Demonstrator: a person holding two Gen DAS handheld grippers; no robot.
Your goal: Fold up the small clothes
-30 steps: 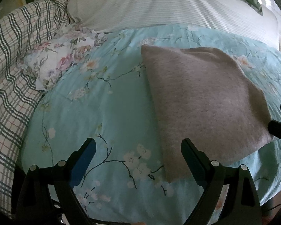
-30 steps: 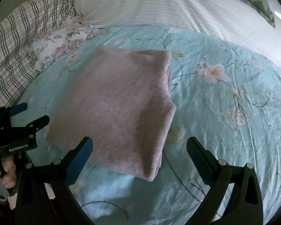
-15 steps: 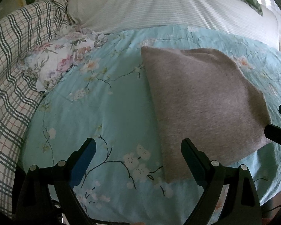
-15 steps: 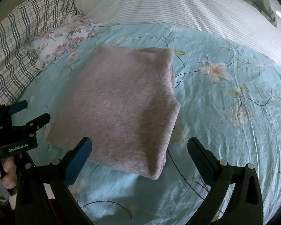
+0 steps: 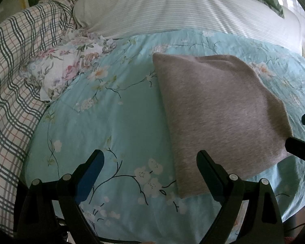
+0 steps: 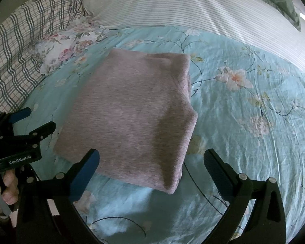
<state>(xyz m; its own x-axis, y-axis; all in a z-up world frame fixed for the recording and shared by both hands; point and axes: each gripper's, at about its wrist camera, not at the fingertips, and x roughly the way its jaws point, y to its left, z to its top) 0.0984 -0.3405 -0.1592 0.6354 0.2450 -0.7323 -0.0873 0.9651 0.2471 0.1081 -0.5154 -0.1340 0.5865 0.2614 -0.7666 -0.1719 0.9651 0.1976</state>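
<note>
Left wrist view: the left gripper (image 5: 150, 166) is hovering with its fingers (image 5: 91, 172) spread wide and holding nothing, over the near edge of the bed (image 5: 116, 126), whose pale blue flowered cover is serving as the folding surface. The grey garment (image 5: 217, 111) is lying at about 2 o'clock from this gripper, already doubled into a compact rectangle and resting flat on the cover, its near left corner just inside the right-hand finger's line of sight. The right gripper (image 6: 152, 166) is likewise standing wide and empty, its fingers framing the garment's (image 6: 132, 111) near edge from above without visibly touching it; contact cannot be ruled out at the lower corner, where cloth and finger overlap in the right wrist view. The thick, layered fold is showing along the garment's 3 o'clock side, suggesting the piece is folded through, and both tools are being held off it so the stack is not being disturbed. At 10 o'clock a floral cloth (image 5: 67, 61) is lying bunched against a plaid blanket (image 5: 12, 81), well apart from the garment, likely waiting as another piece. A striped pillow (image 5: 172, 10) is lining the far side at 12 o'clock.
</note>
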